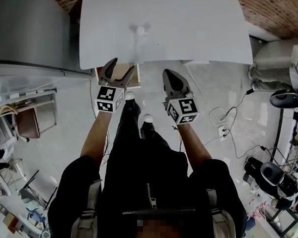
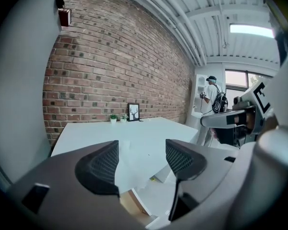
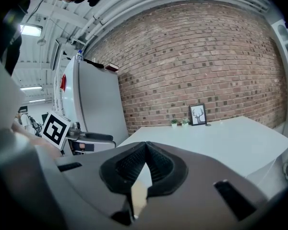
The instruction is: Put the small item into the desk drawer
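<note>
Pale, glossy floor lies under the person, with cables trailing across it to the right of their shoes. Both bare forearms reach forward from black sleeves, each ending in a marker cube and a grey gripper.

At the near left edge of the white desk, the left gripper hangs over the open drawer. Its jaws are spread wide and nothing stands between them. In the left gripper view only the desk top and a corner of the drawer's wooden inside show through the gap.

Just to its right, the right gripper sits off the desk's front edge, clear of the drawer. Its jaws are pressed together, and the right gripper view shows the ribbed pads meeting with nothing pinched.

Further out, a small white item lies on the desk top, beyond the drawer and well apart from both grippers. It is too blurred to say what it is.

At the desk's far end a framed picture and two small potted plants stand against the red brick wall. A tall grey cabinet stands by the desk's left side. Far off on the right of the left gripper view, another person with a backpack stands near white shelves.
</note>
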Demonstrator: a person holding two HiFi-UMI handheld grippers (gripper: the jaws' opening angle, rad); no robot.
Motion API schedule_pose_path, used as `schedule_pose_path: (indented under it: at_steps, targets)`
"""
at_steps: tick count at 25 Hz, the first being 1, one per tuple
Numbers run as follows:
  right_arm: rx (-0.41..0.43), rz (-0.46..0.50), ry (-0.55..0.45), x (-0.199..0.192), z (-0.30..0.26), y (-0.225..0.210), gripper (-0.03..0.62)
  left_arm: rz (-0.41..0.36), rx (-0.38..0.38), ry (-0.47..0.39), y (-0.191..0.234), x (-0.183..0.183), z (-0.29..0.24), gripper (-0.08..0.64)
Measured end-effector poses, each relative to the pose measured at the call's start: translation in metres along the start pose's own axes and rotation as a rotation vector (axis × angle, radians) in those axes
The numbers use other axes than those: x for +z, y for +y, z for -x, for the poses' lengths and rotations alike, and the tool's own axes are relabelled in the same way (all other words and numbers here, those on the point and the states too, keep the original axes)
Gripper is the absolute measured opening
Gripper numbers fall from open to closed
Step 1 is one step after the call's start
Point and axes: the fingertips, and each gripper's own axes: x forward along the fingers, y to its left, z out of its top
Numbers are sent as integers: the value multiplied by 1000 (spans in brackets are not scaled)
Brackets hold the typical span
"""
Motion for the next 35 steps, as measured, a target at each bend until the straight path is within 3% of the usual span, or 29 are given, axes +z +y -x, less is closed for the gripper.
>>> schedule_pose_path:
  at_steps: [21,35]
  targets:
    - [-121,-86,59,-25,-6,-25,6,-34,-72,170,39,-50,-108,298]
    - [-173,-136,107,-46,-24,-37,6,-142,-110,303,69,-79,-187,298]
